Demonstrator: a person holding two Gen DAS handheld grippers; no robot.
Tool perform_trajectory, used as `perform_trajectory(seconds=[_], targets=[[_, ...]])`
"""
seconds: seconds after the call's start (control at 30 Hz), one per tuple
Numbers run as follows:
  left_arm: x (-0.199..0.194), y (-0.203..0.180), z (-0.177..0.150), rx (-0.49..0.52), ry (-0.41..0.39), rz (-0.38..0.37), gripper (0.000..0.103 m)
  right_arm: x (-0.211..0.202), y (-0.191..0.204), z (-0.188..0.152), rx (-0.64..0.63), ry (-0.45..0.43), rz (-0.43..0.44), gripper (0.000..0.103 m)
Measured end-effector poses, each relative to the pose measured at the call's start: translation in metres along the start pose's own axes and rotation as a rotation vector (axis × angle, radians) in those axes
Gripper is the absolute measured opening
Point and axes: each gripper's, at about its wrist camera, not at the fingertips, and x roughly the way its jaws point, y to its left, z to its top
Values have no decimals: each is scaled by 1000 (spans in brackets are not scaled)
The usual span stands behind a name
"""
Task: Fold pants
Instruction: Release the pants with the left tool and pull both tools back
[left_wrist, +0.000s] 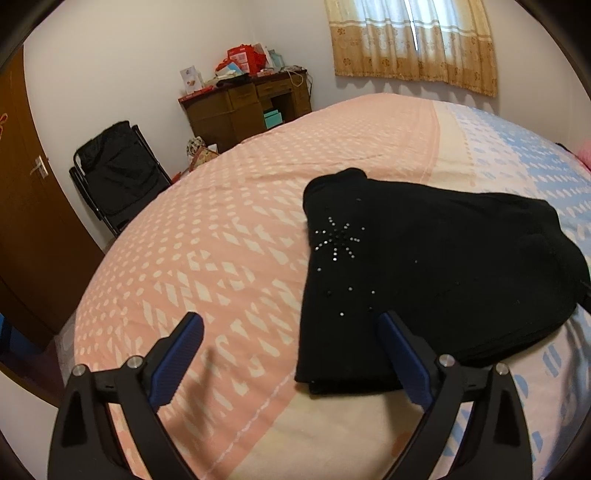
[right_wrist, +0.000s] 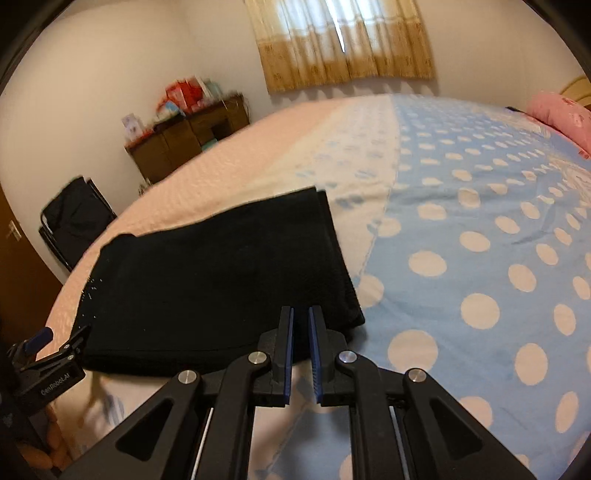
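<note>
One folded pair of black pants (left_wrist: 436, 266) lies on one bed (left_wrist: 229, 236), with two hand-held grippers, left hand-held gripper (left_wrist: 291, 325) and right hand-held gripper (right_wrist: 301, 314), one desk (left_wrist: 243, 107), one folding chair (left_wrist: 118, 173), one pink pillow (right_wrist: 561, 114).

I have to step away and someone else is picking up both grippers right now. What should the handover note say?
Left gripper: wide open, holding nothing, poised over the near left edge of the pants.
Right gripper: nearly closed with a narrow gap, nothing visibly pinched, at the near right corner of the pants.
Pants: black, with a sparkly star pattern, lying on the bed as a folded, layered bundle.
Done: at least one fold is in; the stacked edges show along the near side.
Left: probably one more fold or a tidy-up; the far right edge looks bunched. Judge that before regrasping.
</note>
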Motion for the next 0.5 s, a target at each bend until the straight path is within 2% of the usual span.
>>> perform_trajectory(seconds=[0.1, 0.2, 0.33, 0.43, 0.5], targets=[[1, 4, 0, -26, 12, -16, 102, -1, 1, 0, -14, 21, -6, 9], [-4, 7, -4, -32, 10, -43, 102, -13, -1, -2, 52, 60, 22, 9], [-22, 9, -11, -32, 3, -72, 102, -49, 13, -22, 60, 5, 64, 11], [-39, 8, -18, -7, -13, -85, 102, -71, 25, -37, 65, -12, 91, 30], [-53, 6, -23, 21, -43, -78, 102, -89, 33, -46, 59, -46, 91, 50]])
